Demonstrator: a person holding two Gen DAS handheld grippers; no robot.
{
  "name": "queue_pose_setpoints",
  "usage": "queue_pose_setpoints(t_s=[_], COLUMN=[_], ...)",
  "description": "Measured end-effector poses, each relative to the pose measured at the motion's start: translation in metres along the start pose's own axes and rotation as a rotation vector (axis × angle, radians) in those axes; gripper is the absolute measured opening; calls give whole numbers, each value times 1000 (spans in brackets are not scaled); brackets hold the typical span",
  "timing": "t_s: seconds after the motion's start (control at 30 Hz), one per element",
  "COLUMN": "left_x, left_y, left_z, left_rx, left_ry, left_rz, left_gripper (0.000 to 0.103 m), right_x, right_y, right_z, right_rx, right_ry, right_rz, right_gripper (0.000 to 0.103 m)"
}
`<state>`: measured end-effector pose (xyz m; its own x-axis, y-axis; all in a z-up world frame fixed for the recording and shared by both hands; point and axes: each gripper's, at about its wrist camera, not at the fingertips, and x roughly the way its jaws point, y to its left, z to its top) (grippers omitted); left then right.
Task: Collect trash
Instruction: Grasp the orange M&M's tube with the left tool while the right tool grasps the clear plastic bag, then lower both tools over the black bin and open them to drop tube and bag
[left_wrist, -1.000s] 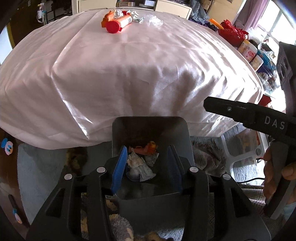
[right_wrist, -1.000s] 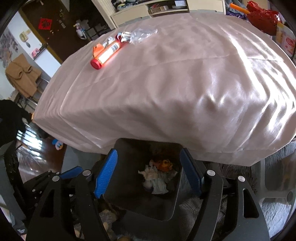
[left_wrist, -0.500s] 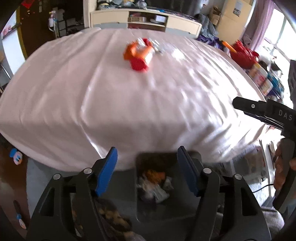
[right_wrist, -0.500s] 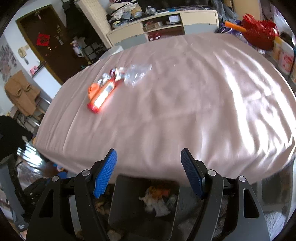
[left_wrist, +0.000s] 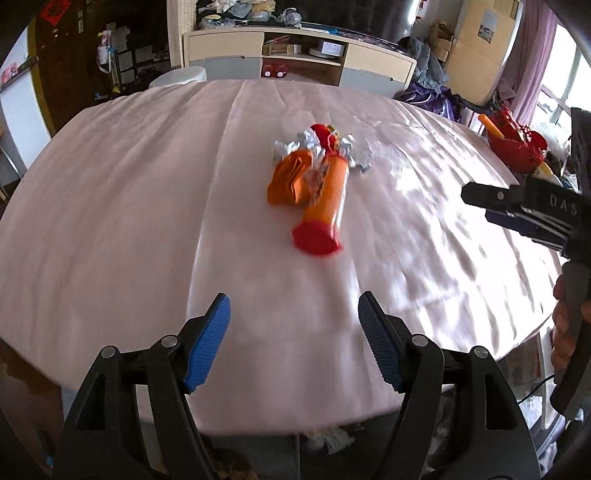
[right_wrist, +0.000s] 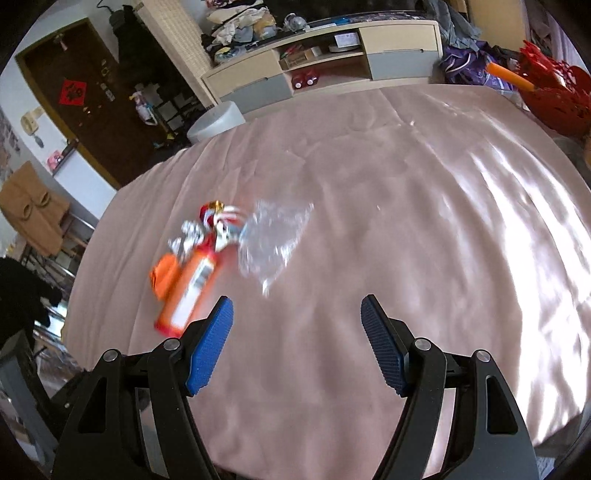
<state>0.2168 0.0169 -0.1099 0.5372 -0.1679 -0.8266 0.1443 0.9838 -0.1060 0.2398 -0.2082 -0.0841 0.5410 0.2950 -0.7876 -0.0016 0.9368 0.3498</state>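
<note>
Left gripper (left_wrist: 293, 317): low centre of the left view, jaws spread wide and nothing between them, hanging over the near edge of the pink tablecloth (left_wrist: 110, 221).

Orange wrapper (left_wrist: 290, 181): just above centre, crumpled, touching the tube's left side.

Orange tube (left_wrist: 327, 201): red cap pointing at the camera, lying flat (motion blur softens it). I'd line the 2 pads across its narrow width, not along its length, and close mid-body so it can't roll.

Foil scraps (left_wrist: 354, 151): behind the tube's far end, silver, touching the pile.

Clear plastic (right_wrist: 273, 236): centre-left of the right view, just right of the tube (right_wrist: 188, 291); flimsy, so pinch low on a fold.

Right gripper (right_wrist: 297, 319): bottom centre of its own view, jaws apart, empty, clear of the trash.

Step, by my read: reaching for the next piece; approach slowly, 1 item per grip.
</note>
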Motion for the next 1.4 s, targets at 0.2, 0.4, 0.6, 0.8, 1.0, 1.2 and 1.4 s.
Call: queue_pose_setpoints(t_s=[0.2,0.4,0.6,0.8,1.0,1.2,1.4], left_x=[23,40,49,50,39,10,-33], left_y=[-3,-10,-23,-34,-39,-50,-55], left_z=[18,29,40,41,24,-9,-40], left_rx=[20,38,74,102,123,190,179], left_ry=[2,1,-4,9,18,20,1], left_rz=[-14,-34,-47,-50,-55,-47,-75], left_gripper=[68,67,57,28,28,28,28], right_x=[20,46,64,62,45,11,-37], right_y=[11,26,30,23,13,8,12], right_z=[21,25,22,17,1,-19,-47], right_rx=[-2,-20,-54,-71,-83,-95,-128], right_ry=[-2,28,53,51,50,36,1], right_rz=[34,48,10,1,3,0,17], right_gripper=[72,71,61,45,43,43,42])
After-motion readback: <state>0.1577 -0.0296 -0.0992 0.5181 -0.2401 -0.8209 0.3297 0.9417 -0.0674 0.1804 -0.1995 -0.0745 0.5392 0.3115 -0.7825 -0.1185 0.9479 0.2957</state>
